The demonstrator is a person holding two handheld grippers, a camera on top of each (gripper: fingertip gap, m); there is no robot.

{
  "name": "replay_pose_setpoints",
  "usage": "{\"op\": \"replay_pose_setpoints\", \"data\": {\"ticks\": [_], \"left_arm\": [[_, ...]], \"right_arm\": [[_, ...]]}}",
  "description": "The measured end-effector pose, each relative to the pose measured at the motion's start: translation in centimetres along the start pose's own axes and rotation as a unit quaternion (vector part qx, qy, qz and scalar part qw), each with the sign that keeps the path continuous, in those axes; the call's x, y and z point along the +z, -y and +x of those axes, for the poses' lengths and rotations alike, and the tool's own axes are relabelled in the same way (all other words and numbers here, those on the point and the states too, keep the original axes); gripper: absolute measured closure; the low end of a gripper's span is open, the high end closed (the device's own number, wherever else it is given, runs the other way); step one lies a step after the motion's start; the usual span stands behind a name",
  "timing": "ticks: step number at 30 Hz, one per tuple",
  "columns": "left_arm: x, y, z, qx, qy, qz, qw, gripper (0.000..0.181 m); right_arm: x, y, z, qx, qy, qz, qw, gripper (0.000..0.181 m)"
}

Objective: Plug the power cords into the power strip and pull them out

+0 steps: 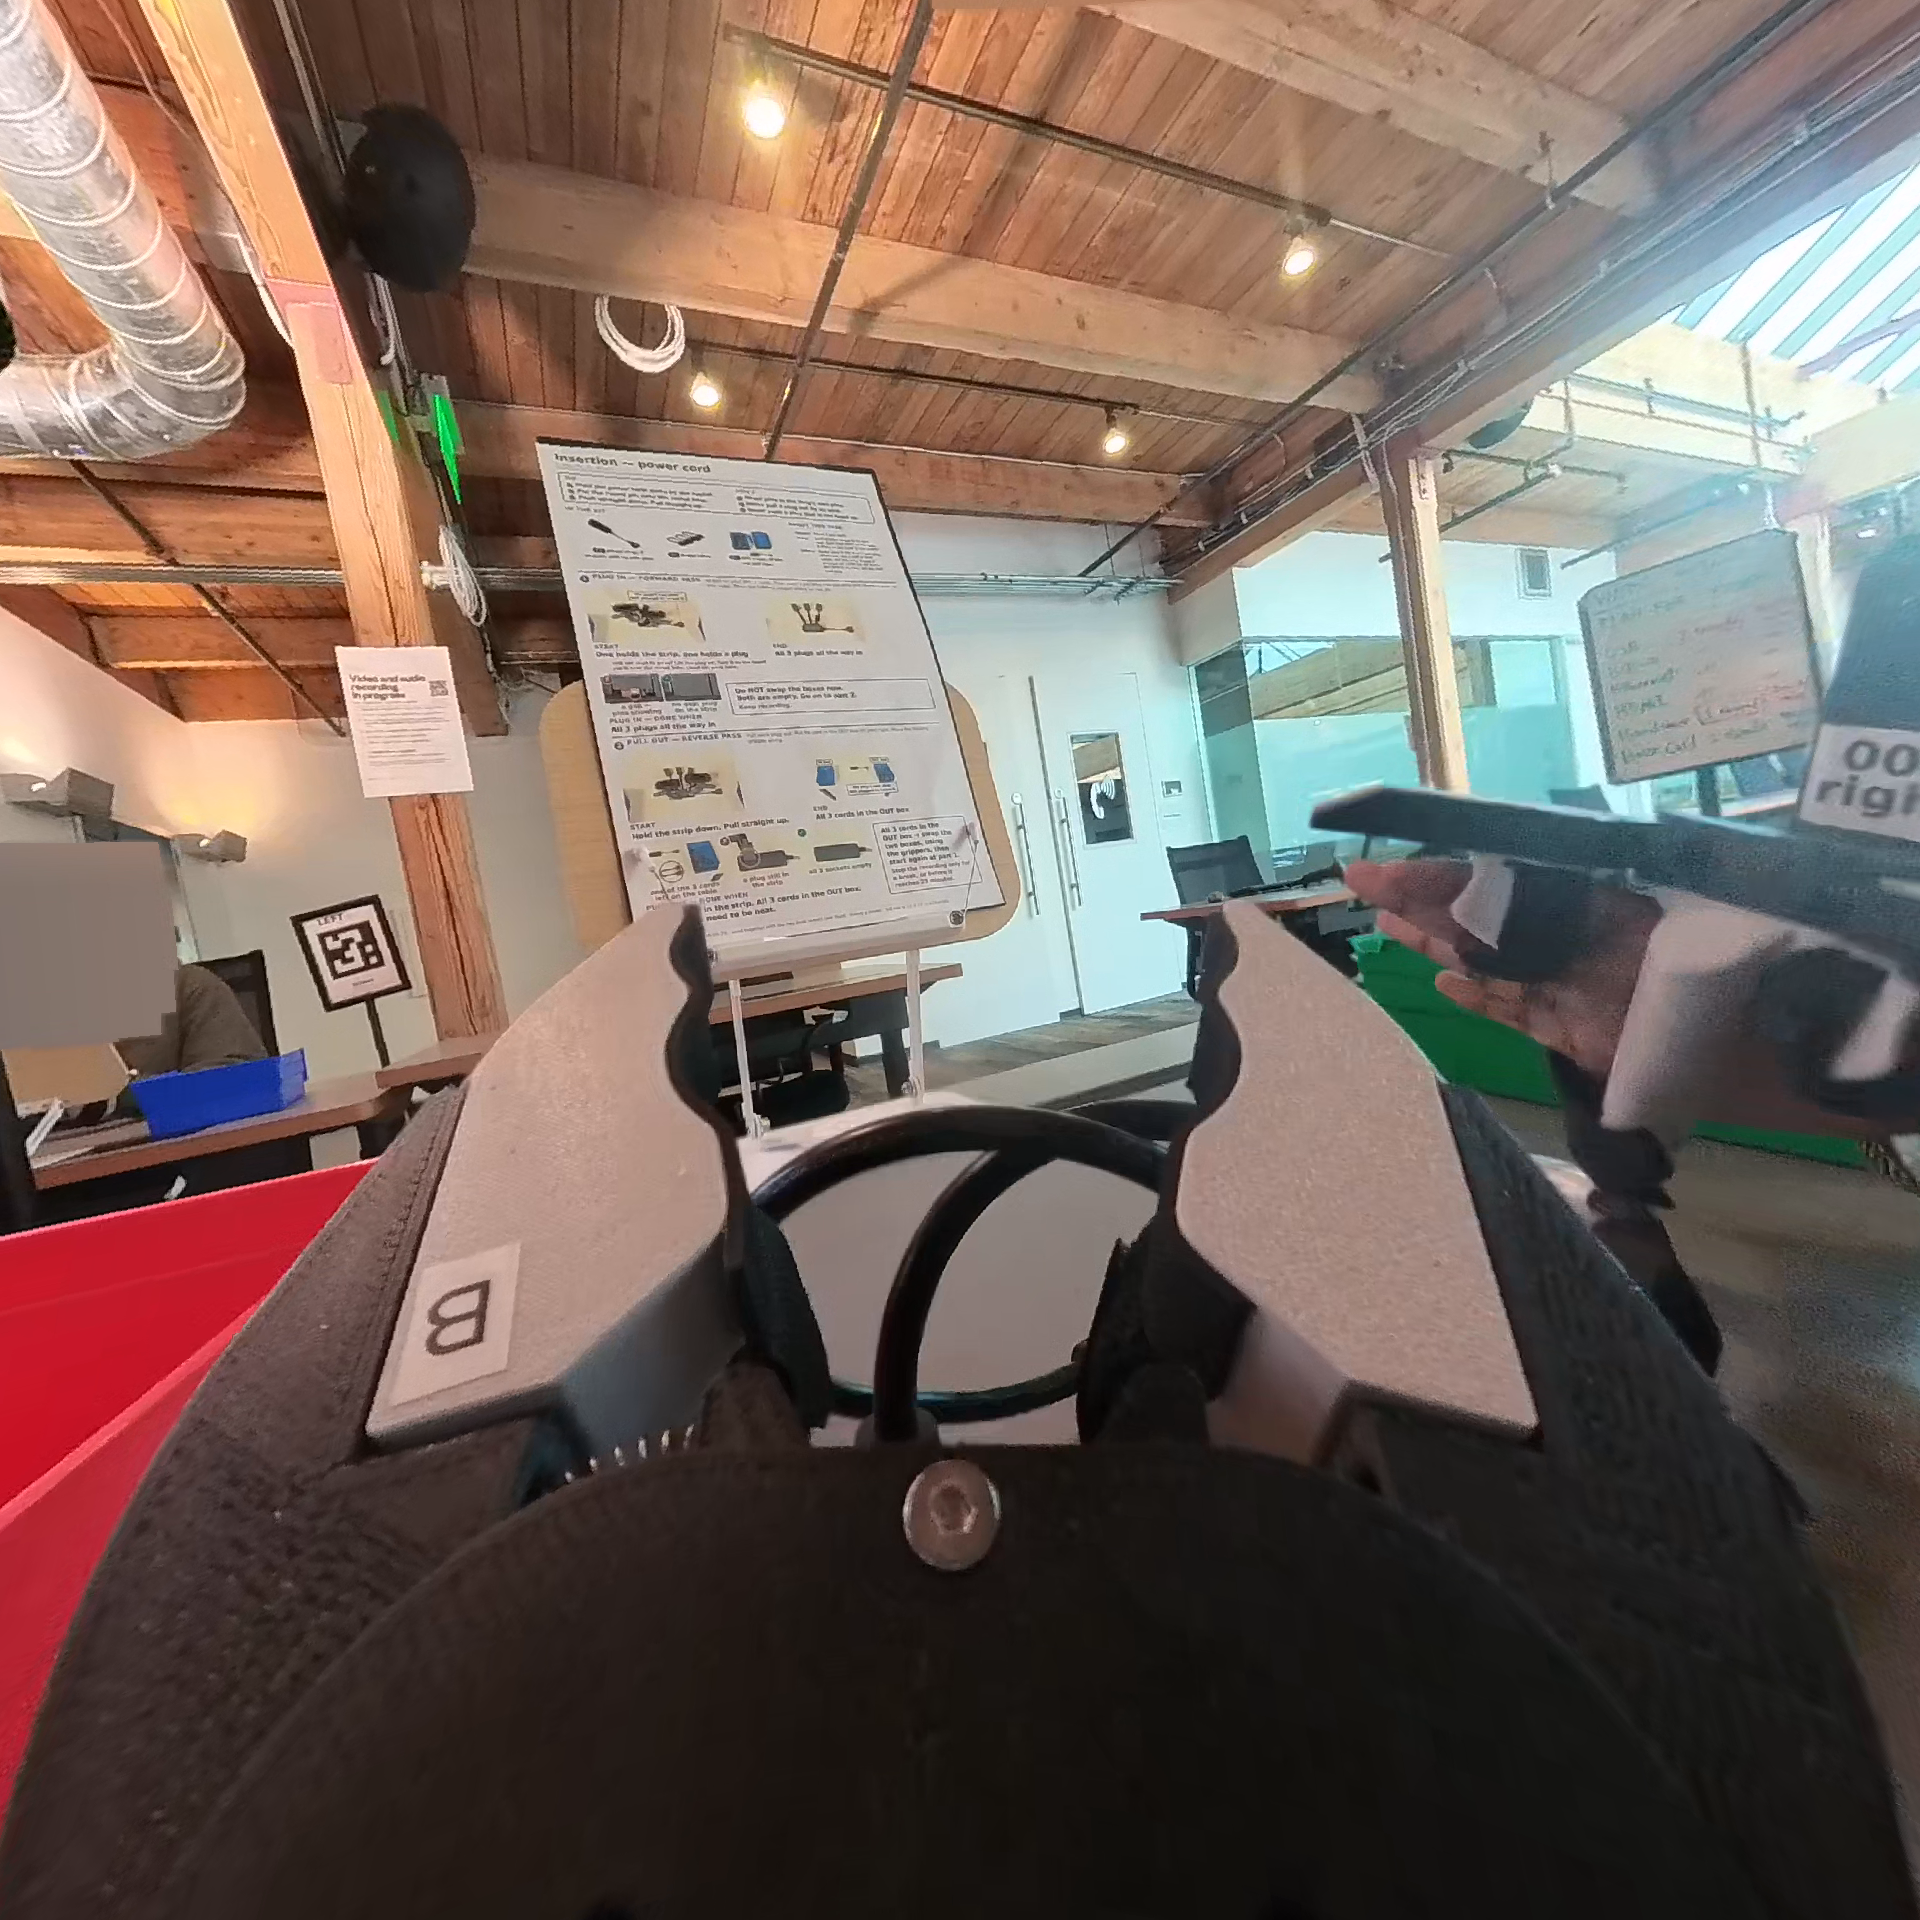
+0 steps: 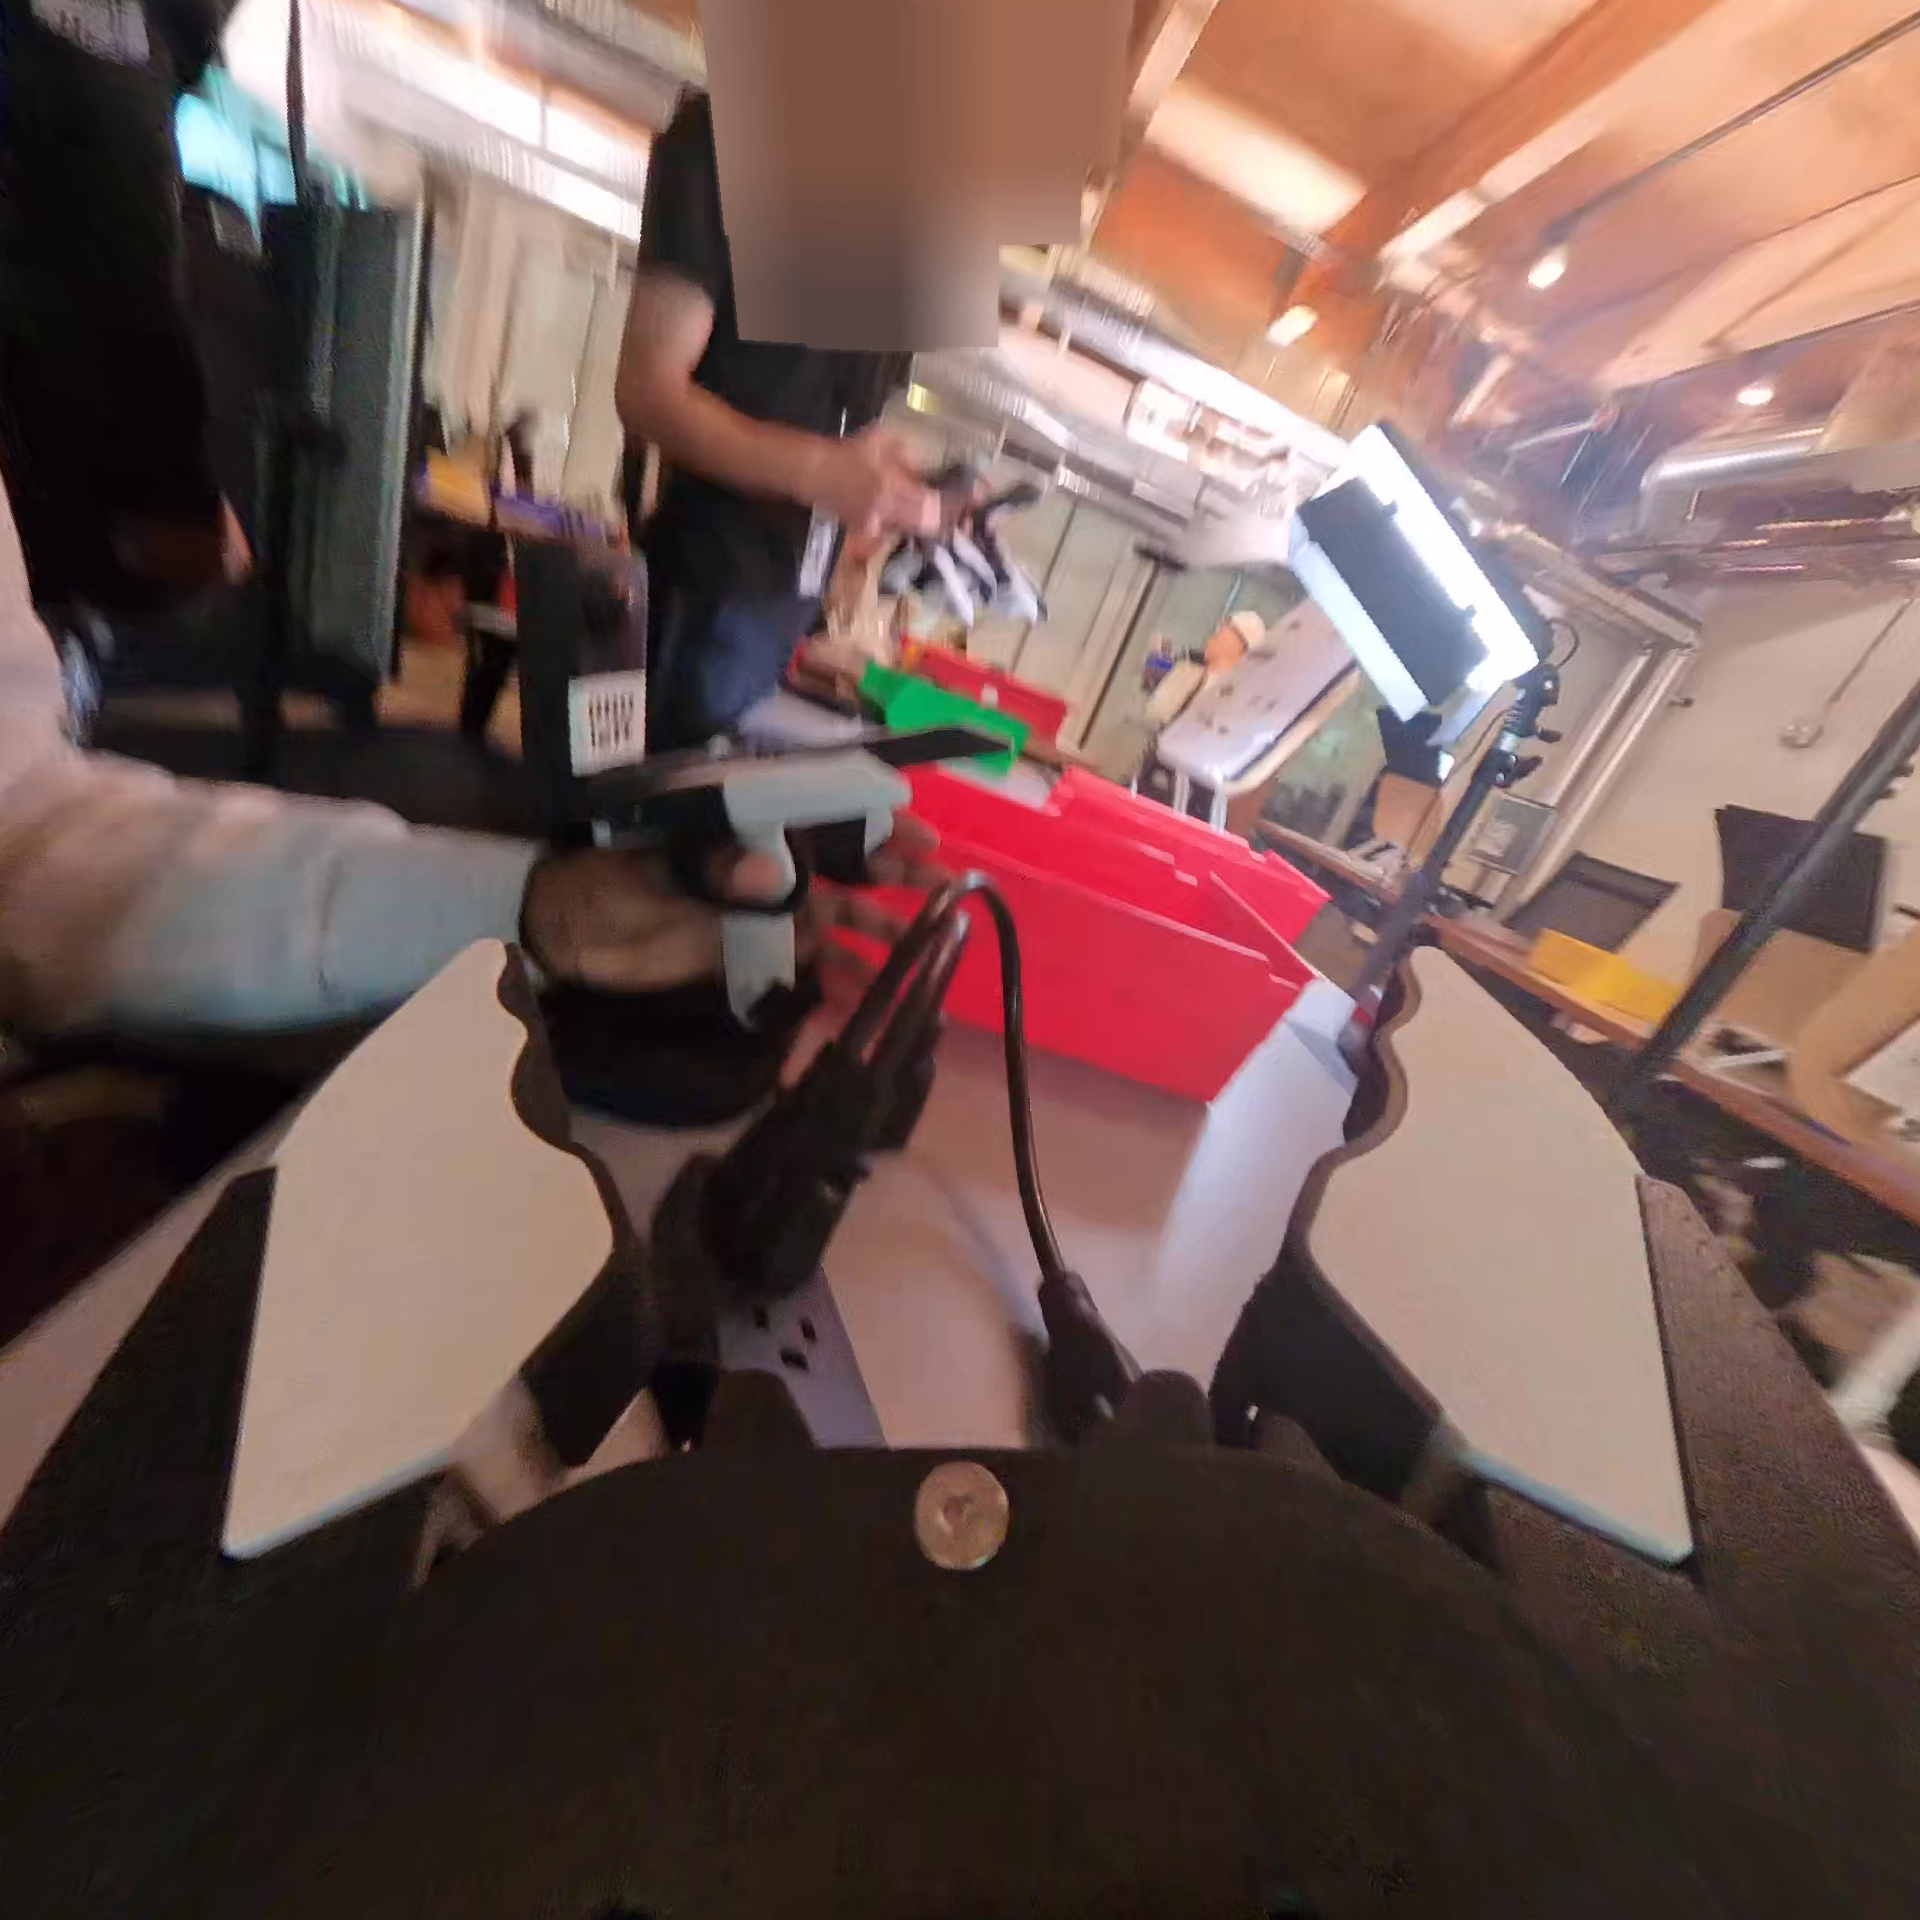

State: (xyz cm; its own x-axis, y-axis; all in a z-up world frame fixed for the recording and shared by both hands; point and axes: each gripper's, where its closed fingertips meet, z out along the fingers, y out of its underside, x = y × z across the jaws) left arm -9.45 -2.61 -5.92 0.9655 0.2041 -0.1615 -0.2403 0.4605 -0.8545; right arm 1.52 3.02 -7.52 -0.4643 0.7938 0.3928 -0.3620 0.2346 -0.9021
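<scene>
Right gripper (image 2: 951, 1023) above power strip (image 2: 795, 1340)

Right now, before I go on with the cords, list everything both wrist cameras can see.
Power strip: one, grey, between the right gripper's fingers, low.
Plugged cords: black, blurred, count unclear, standing on the strip.
Loose cord: one, black, right of the strip.
Cord loops: black, between the left gripper's fingers.
Red bins: several, beyond the strip.
Green bin: one, farther back.
Blue bin: one, desk at left.
Instruction board: one, white, on a stand ahead.
Light panel: one, on a tripod, right.
Left gripper: open.
Right gripper: open.
</scene>
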Motion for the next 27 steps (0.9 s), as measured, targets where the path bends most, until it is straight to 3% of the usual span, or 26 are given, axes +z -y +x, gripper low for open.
{"op": "replay_pose_setpoints", "data": {"ticks": [3,7,11,17,23,25,26,27], "left_arm": [[-0.2,0.8,0.0,0.000,-0.003,0.024,1.000,0.096],[-0.9,2.0,-1.1,0.040,0.038,0.048,0.997,0.114],[-1.0,1.4,-1.7,0.031,0.051,0.032,0.998,0.118],[-0.2,0.3,1.4,-0.005,-0.049,0.010,0.999,0.119],[-0.9,1.4,5.5,-0.009,-0.165,0.043,0.985,0.120],[-1.2,1.8,6.2,-0.027,-0.193,0.052,0.979,0.119],[-1.4,2.1,6.5,-0.037,-0.206,0.058,0.976,0.119],[-1.5,2.3,6.7,-0.046,-0.216,0.064,0.973,0.119]], "right_arm": [[-0.8,-0.7,1.2,-0.070,-0.044,-0.030,0.996,0.037],[-2.0,0.5,3.5,-0.127,-0.111,-0.023,0.985,0.061],[-2.7,2.5,4.3,-0.173,-0.156,0.006,0.972,0.053],[-2.8,3.0,4.2,-0.273,-0.177,-0.018,0.945,0.044],[-1.7,1.7,2.3,-0.309,-0.129,-0.047,0.941,0.047],[-1.4,0.5,1.6,-0.311,-0.097,-0.072,0.943,0.057],[-1.4,-0.4,1.1,-0.304,-0.077,-0.092,0.945,0.072],[-1.5,-1.5,0.6,-0.292,-0.055,-0.121,0.947,0.106]]}}
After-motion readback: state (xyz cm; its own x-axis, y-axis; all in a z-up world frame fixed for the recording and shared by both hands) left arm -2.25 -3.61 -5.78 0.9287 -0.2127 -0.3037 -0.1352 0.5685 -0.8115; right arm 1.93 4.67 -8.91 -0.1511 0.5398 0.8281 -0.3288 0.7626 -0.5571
